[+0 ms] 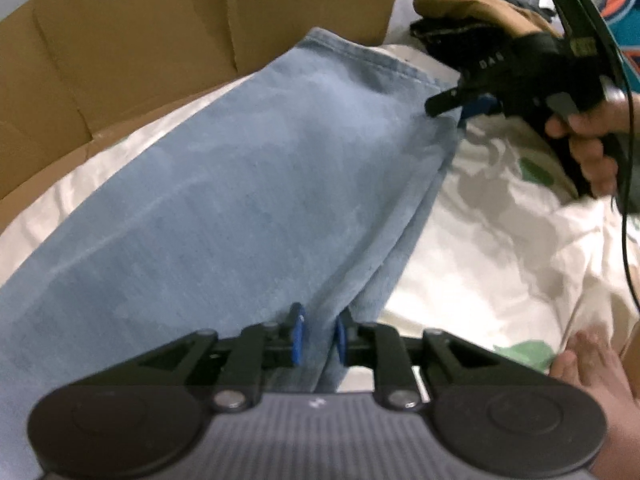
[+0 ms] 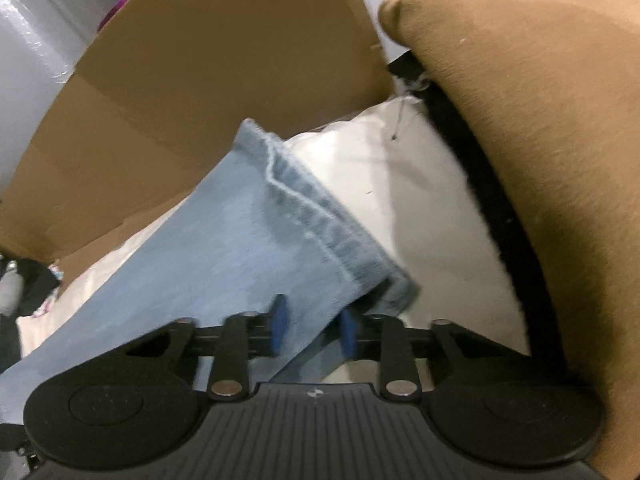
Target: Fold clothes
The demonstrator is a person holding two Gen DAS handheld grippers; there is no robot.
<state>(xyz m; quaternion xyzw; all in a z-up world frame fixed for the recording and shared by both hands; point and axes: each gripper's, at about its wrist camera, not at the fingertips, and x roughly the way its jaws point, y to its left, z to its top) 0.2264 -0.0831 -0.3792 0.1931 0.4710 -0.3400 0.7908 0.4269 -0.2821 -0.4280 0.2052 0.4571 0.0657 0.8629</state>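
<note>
Lying flat, jeans (image 1: 248, 184) run lengthwise, hem toward cardboard (image 1: 160, 32).

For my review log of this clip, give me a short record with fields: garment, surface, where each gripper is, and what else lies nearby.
garment: light blue denim jeans, legs laid flat together
surface: white bedsheet with green and grey print
left gripper: at the side edge of the jeans, denim between its blue pads, narrow gap
right gripper: at the hem corner of the jeans, denim between its pads
nearby: brown cardboard box behind the jeans; tan folded garment to the right of the hem
fold: not yet made
</note>
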